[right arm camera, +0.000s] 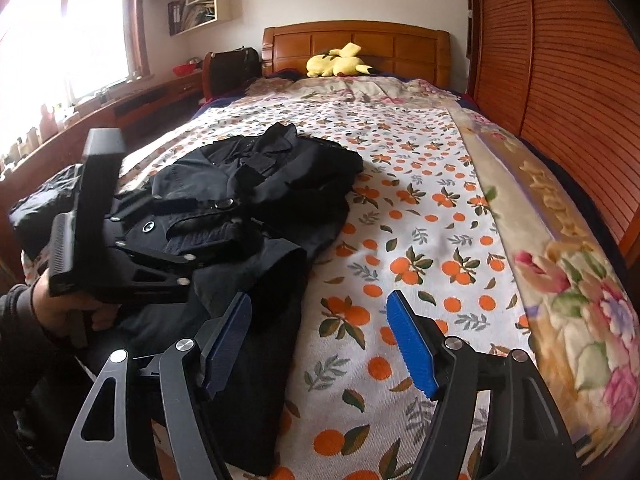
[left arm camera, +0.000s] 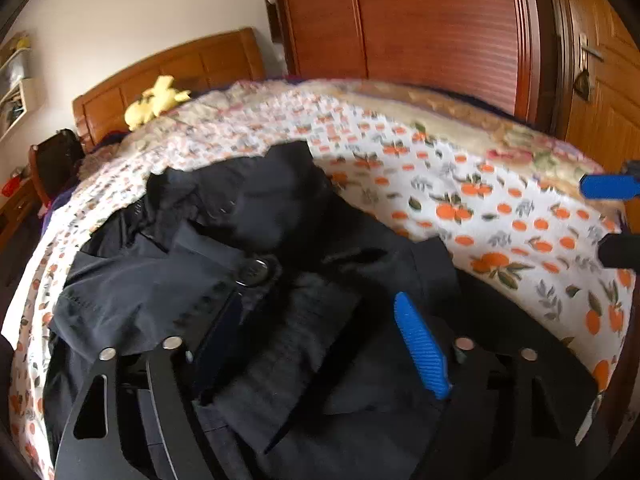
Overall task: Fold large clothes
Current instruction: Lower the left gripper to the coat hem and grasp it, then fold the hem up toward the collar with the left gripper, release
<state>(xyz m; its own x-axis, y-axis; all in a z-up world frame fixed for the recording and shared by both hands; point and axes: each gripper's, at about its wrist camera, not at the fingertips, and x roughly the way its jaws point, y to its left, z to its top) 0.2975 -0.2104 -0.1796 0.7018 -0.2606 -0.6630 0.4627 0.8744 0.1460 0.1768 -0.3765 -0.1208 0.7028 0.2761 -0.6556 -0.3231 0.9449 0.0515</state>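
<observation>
A dark navy jacket (left arm camera: 224, 256) with a metal snap button (left arm camera: 256, 270) lies bunched on the orange-print bedsheet (left arm camera: 480, 208); it also shows in the right wrist view (right arm camera: 256, 184). My left gripper (left arm camera: 320, 340) is open, low over the jacket's middle, with cloth between its blue pads. It appears in the right wrist view (right arm camera: 132, 264), held by a hand at the jacket's near left. My right gripper (right arm camera: 320, 344) is open and empty over the sheet, just right of the jacket's near edge; its fingertips (left arm camera: 608, 186) show at the left wrist view's right edge.
A wooden headboard (right arm camera: 356, 44) with a yellow plush toy (right arm camera: 340, 62) stands at the far end. A louvred wooden wardrobe (right arm camera: 560, 80) runs along the right side. A floral blanket (right arm camera: 576, 280) covers the bed's right edge. A windowsill desk (right arm camera: 132, 104) lies left.
</observation>
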